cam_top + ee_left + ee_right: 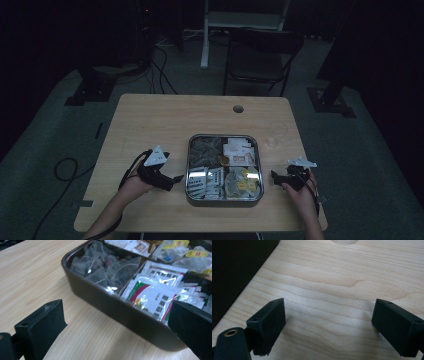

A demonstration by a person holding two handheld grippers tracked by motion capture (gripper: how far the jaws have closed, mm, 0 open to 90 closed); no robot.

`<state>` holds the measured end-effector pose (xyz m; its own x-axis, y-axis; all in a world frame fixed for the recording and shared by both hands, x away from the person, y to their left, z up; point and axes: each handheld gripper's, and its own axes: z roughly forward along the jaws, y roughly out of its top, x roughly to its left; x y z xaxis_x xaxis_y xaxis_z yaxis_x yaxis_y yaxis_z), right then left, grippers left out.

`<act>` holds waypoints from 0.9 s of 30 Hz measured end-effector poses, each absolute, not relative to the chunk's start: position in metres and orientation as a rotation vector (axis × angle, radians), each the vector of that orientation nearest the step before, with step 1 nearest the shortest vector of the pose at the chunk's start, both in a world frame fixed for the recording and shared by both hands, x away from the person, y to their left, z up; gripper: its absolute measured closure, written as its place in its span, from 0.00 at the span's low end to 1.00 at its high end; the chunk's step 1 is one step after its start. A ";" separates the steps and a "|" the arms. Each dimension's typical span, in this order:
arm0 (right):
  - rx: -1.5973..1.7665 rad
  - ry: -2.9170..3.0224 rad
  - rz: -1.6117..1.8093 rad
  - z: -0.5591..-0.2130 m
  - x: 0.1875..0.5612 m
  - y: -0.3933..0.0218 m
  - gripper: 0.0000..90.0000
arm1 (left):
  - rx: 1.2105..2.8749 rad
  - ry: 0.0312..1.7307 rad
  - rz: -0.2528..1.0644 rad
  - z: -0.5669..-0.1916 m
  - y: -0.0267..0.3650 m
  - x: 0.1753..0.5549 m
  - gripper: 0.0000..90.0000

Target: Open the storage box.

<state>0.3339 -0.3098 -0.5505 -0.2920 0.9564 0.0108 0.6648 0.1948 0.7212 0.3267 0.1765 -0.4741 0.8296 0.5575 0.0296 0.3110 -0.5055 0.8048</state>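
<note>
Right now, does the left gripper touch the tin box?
Apart. In the left gripper view, bare table shows between the open left gripper and the tin box.

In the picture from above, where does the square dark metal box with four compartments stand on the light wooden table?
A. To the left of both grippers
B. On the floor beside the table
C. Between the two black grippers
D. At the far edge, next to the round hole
C: in the high view the square dark metal box stands on the light wooden table, with the left gripper at one side and the right gripper at the other.
</note>
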 end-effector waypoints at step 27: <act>1.511 2.032 0.875 -0.550 0.334 -0.310 0.13 | 2.143 0.491 0.281 -0.470 0.123 0.340 0.02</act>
<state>0.3339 -0.3099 -0.5505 -0.2920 0.9564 0.0109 0.6648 0.1947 0.7212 0.3398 0.1225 -0.4696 0.8957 0.4443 0.0198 0.2416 -0.5234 0.8172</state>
